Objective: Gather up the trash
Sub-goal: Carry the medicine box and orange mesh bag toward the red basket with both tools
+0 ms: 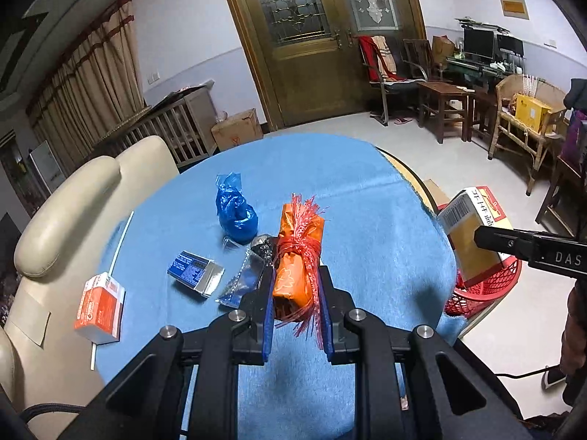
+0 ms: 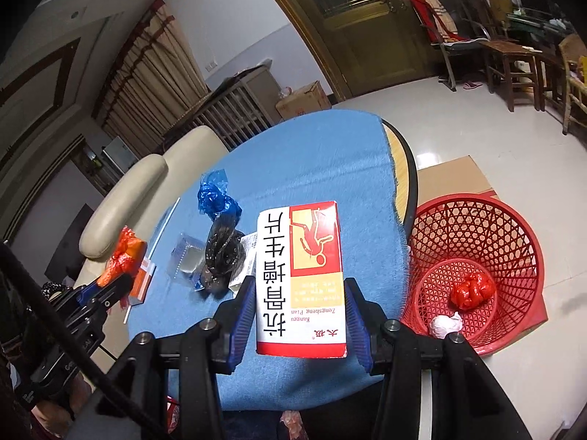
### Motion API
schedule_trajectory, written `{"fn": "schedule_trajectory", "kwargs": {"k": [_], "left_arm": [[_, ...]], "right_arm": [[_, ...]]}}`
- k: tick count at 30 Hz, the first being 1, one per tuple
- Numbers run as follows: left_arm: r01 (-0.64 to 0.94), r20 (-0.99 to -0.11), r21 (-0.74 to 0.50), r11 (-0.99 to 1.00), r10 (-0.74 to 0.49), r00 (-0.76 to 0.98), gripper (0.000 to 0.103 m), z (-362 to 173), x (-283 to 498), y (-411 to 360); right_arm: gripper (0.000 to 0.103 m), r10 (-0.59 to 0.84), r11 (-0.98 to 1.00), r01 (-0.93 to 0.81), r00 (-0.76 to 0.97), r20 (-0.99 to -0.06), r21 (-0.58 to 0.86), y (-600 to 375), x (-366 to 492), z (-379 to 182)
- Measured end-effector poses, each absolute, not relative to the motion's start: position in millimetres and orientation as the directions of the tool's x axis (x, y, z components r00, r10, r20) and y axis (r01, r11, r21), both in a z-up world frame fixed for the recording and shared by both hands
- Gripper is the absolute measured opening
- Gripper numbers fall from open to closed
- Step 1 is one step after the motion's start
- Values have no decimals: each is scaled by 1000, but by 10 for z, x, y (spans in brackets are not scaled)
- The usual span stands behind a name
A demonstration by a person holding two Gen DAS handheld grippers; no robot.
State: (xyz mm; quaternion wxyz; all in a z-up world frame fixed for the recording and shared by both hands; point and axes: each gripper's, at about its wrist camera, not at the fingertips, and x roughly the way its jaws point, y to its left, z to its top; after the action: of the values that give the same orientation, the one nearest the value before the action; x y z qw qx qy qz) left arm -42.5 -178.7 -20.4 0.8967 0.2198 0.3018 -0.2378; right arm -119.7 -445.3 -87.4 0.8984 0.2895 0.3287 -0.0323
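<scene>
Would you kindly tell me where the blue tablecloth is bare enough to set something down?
Bare: the tablecloth's far stretch beyond the blue bag, and its right side toward the red basket. Crowded: the left-centre cluster of bags, wrappers and the orange carton.

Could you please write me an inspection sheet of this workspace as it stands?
Surface: round table under a blue cloth.
Job's things: orange packet in the left tongs; medicine box in the right tongs; red basket on the floor beside the table, holding a red wad and a white wad.
Clutter: blue bag, black bag, foil pack, orange carton with a straw.
Grippers: both shut on their loads.
Cables: black cable near the left tongs.
Surroundings: cream sofa, wooden door, chairs, desk.
</scene>
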Motion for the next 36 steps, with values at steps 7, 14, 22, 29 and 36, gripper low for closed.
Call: {"fn": "schedule_trajectory", "kwargs": {"k": [7,14,22,29,36], "left_arm": [[558,-642,272,784,-284,712,22,-180,-434,-1909],[568,-639,294,769,-284,715,22,-192,-455,-2041],[579,-641,311,754,-284,713,22,-197,-479,-2161],[589,-641,324,740,-286,713,22,-215,-480,-2229],[598,-644,330,731,-289,708,22,-238,-481,-2326]], "right_arm": [[50,122,824,252,795,-594,507,-4516,-1253,-871],[50,113,813,260,807,-579,521,-4592,-1330,-874],[50,103,799,274,814,-571,535,-4686,-1415,-888],[50,90,786,288,822,-562,547,-4767,-1481,-889],[50,73,772,311,823,-563,554,-4843,-1541,-920]]}}
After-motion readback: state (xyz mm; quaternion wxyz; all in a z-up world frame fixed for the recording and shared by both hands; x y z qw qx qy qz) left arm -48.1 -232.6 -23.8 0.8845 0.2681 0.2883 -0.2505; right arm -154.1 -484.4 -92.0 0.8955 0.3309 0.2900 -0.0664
